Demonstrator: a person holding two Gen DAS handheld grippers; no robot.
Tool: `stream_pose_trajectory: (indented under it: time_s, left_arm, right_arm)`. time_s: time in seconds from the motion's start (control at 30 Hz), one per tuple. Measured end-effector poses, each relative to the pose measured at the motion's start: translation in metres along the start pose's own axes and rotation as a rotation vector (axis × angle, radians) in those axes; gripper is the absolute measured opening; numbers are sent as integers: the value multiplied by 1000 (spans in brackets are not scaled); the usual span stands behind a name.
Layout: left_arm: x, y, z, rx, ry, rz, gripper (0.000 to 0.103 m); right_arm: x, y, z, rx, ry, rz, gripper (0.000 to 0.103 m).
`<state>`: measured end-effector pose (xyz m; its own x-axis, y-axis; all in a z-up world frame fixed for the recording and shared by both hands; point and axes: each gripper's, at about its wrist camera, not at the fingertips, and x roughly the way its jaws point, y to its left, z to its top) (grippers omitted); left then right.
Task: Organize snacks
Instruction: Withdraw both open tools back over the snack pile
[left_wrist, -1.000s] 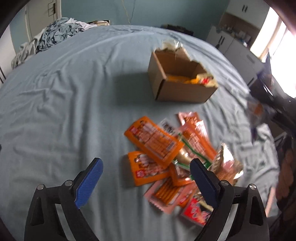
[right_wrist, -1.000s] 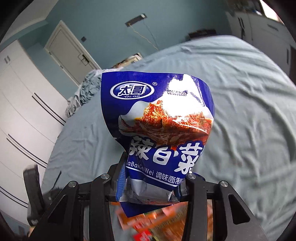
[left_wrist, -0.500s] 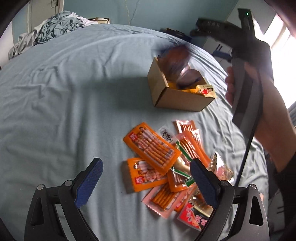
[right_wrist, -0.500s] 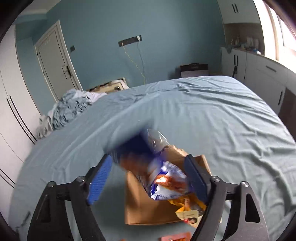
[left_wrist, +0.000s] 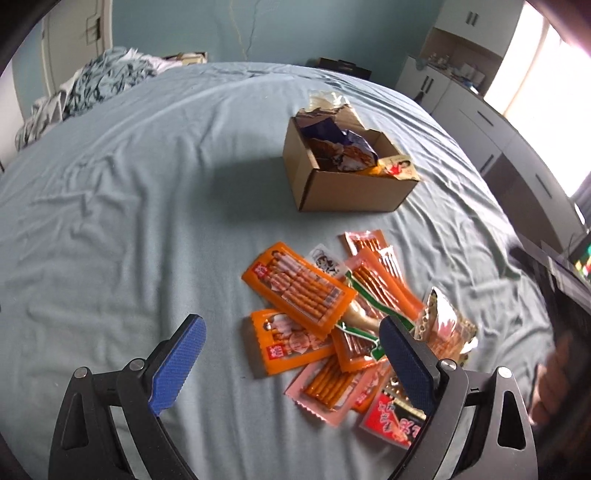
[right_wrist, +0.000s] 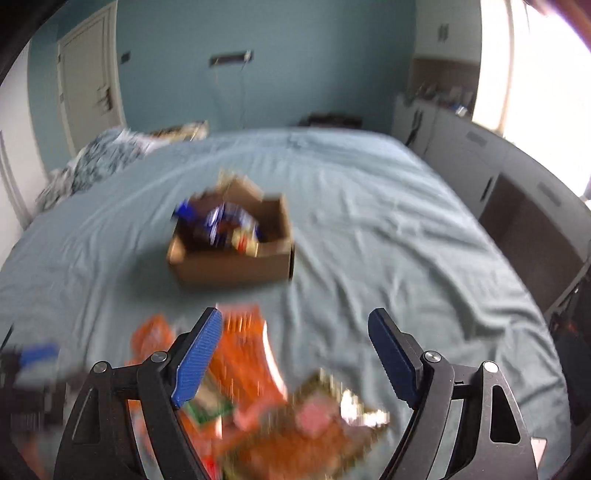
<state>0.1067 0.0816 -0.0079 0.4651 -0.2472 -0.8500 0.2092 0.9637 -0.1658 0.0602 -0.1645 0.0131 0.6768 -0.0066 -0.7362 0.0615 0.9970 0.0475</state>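
Observation:
An open cardboard box stands on the bed, with a blue snack bag lying crumpled inside it on other packets. Nearer to me lies a heap of several orange and red snack packets. My left gripper hovers open above the heap's left side, nothing between its blue pads. My right gripper is open and empty over the heap's right part, well back from the box; its view is blurred.
The blue-grey bed sheet spreads wide to the left and behind the box. Crumpled bedding lies at the far left corner. White cabinets line the right wall. A person's hand shows at the right edge.
The right gripper opened and dropped the blue bag into the box, then pulled back toward the packet heap. The left gripper stayed where it was, open.

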Motion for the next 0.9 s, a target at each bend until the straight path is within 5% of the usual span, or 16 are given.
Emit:
stream_pose_trajectory:
  time_s: [0.1, 0.27, 0.37, 0.43, 0.57, 0.9]
  left_arm:
    - [-1, -7, -6, 37, 3, 18, 97]
    - [1, -11, -15, 56, 24, 31, 97]
    - [0, -10, -21, 47, 32, 51, 97]
    - [-2, -11, -25, 53, 35, 71, 97]
    - [-5, -18, -28, 108, 19, 145, 97]
    - [3, -17, -29, 78, 55, 127, 99]
  right_arm:
    - [-12, -14, -24, -10, 107, 62, 81]
    - [-16, -30, -55, 22, 90, 68, 81]
    - [6, -54, -68, 90, 161, 64, 81]
    - [13, -55, -66, 95, 181, 145, 81]
    - [17, -56, -60, 110, 158, 144, 81]
    - [42, -59, -61, 69, 150, 127, 81]
